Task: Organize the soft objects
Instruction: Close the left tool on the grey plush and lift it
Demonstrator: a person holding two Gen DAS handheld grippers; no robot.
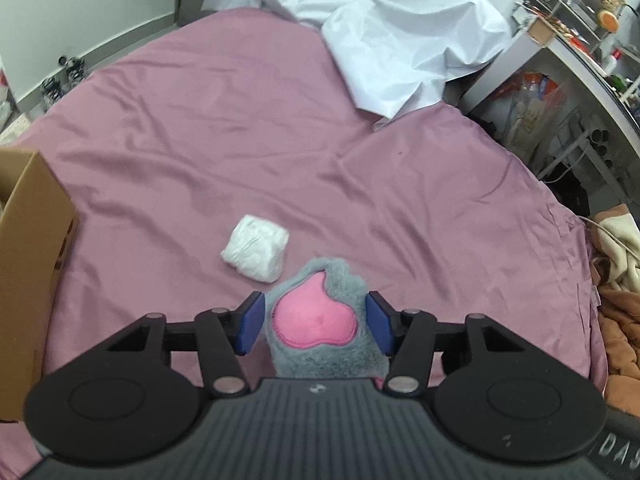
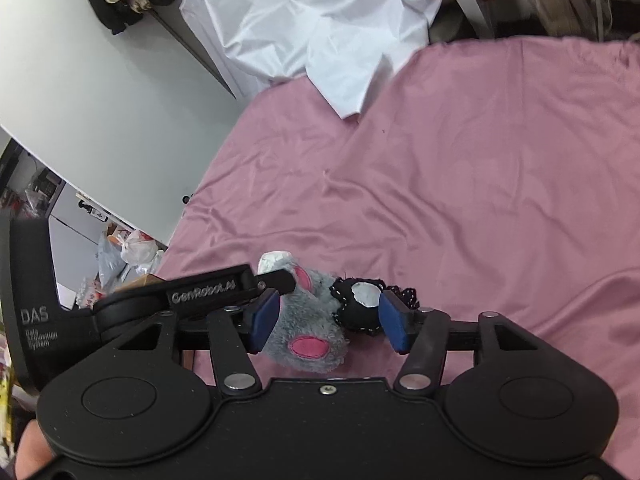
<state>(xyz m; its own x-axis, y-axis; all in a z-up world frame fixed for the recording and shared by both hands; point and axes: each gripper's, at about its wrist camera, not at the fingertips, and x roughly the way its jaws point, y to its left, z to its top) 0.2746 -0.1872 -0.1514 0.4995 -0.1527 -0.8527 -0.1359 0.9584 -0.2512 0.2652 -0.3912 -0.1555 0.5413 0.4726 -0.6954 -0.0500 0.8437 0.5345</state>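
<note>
Grey plush with a pink patch, a soft slipper-like toy (image 1: 320, 320), fills the lower centre of the left wrist view, set between the blue pads (image 1: 251, 324) of the left gripper (image 1: 316, 322). The jaws stand fairly wide, and both pads seem to touch or nearly touch the fur; whether it is truly pinched cannot be told. A white folded bundle (image 1: 256, 249) is seen lying loose on the pink bedsheet (image 1: 200, 140) just above the toy. At the left edge a cardboard box (image 1: 28, 248) is shown, its inside hidden, so what has already been sorted cannot be judged. At least two soft things are judged to be left.

In the right wrist view, the right gripper (image 2: 328, 322) is held wide open at lower centre, gripping nothing. Between its pads lie the grey plush and a black lacy item with a white patch (image 2: 362, 306), both on the sheet. The left gripper's finger is seen reaching onto the plush from the left.
</note>
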